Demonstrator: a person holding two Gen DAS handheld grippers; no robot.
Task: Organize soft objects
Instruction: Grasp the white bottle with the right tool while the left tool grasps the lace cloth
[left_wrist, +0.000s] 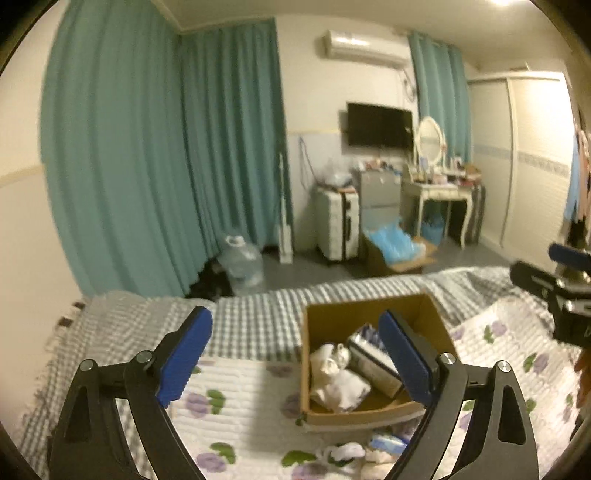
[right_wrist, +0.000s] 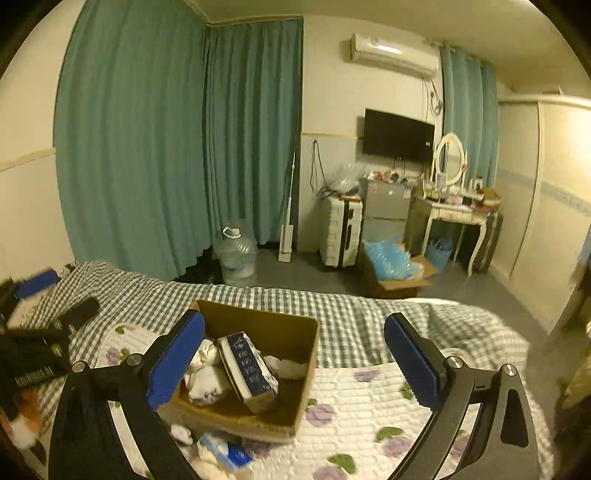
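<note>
An open cardboard box sits on the flowered bed quilt. Inside lie white soft cloths and a blue-and-white tissue pack. More small soft items and a blue packet lie on the quilt in front of the box. My left gripper is open and empty, held above the bed just before the box. My right gripper is open and empty over the box's near side. The right gripper shows at the left wrist view's right edge.
A checked blanket covers the far bed edge. Beyond are teal curtains, a water jug, a white suitcase, a floor box of blue bags and a dressing table.
</note>
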